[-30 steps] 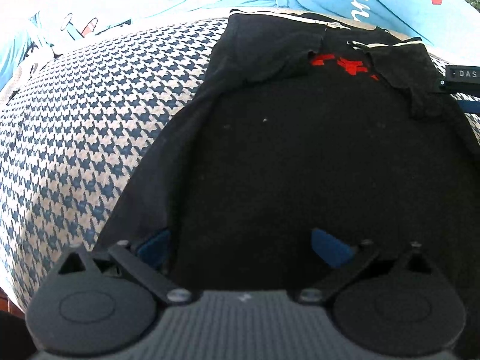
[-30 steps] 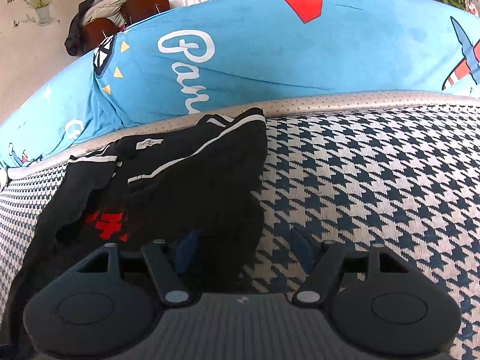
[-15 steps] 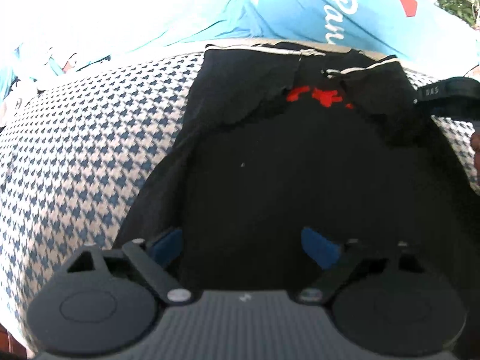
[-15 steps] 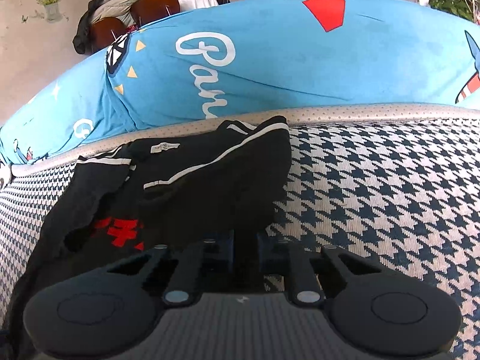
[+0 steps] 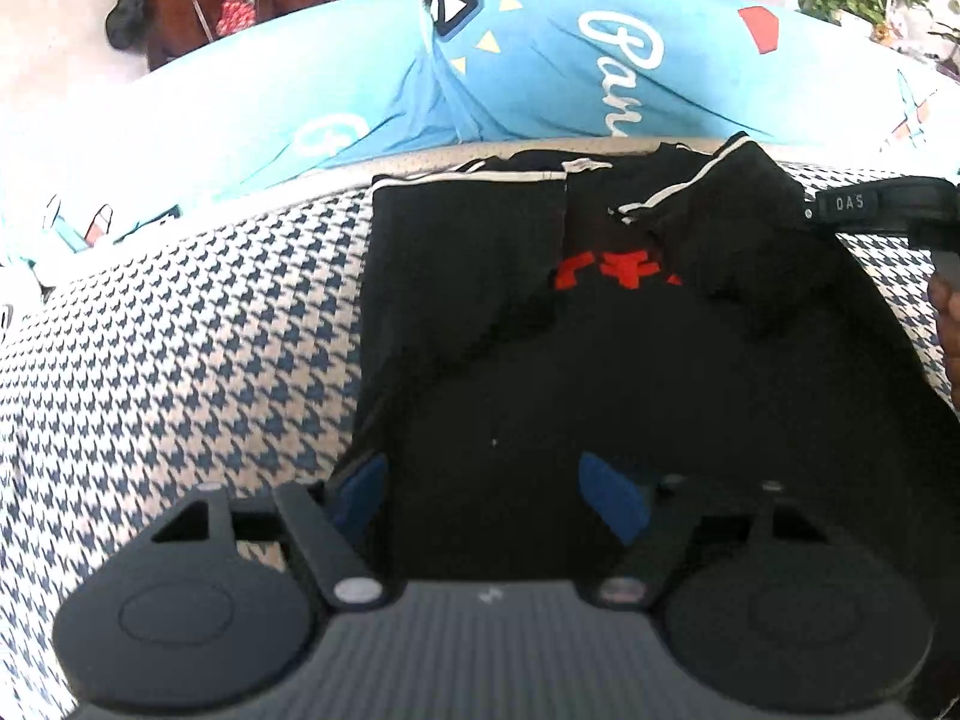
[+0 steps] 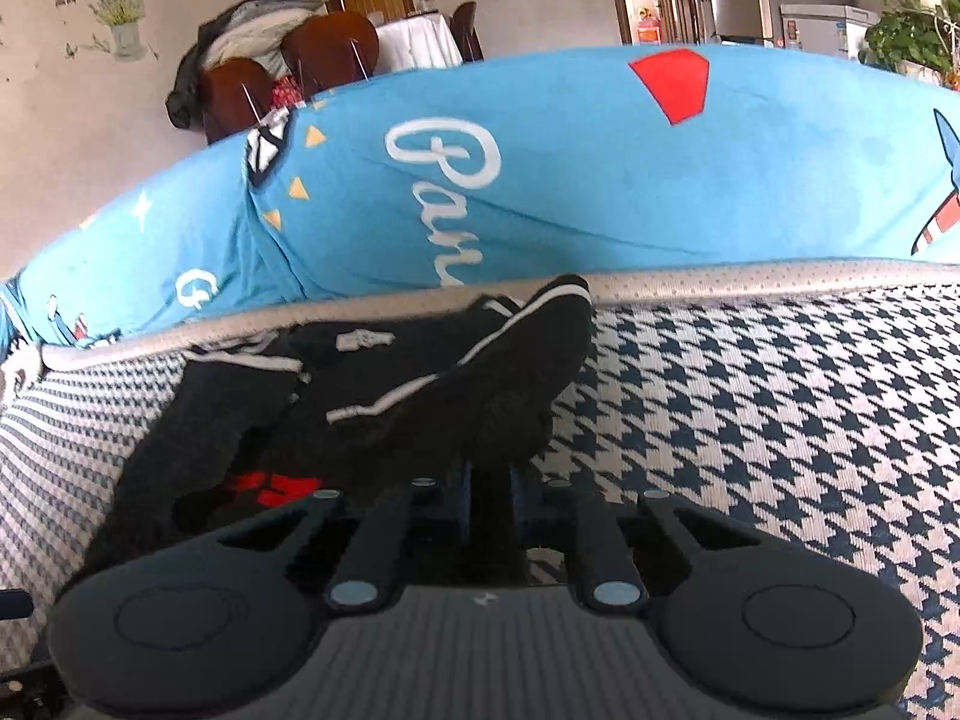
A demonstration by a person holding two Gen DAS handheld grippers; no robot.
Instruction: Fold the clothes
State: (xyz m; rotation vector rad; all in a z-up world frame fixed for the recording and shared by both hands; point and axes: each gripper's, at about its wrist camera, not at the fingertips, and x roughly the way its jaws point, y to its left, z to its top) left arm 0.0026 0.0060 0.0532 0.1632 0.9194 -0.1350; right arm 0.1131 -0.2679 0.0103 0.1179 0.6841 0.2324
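- The black shirt [image 5: 600,360] lies spread on the houndstooth cushion [image 5: 180,372], its collar end near the grey piped edge by the blue printed cover [image 5: 540,78]. Both sleeves with their white stripes are already turned in over the red print [image 5: 612,273].
- We judge it light, soft and limp: it will sag and drag rather than hold a shape, so we would lift both hem corners together and keep the edge taut.
- The best holds look to be the two near corners of the hem, where the cloth is a single flat layer.
- Our right gripper [image 6: 486,498] has its tongs pinched narrow on a fold of the shirt at its right edge.
- Our left gripper [image 5: 486,492] straddles the left hem with its blue pads [image 5: 612,495] still apart; the tongs are closing around cloth but do not yet press it.
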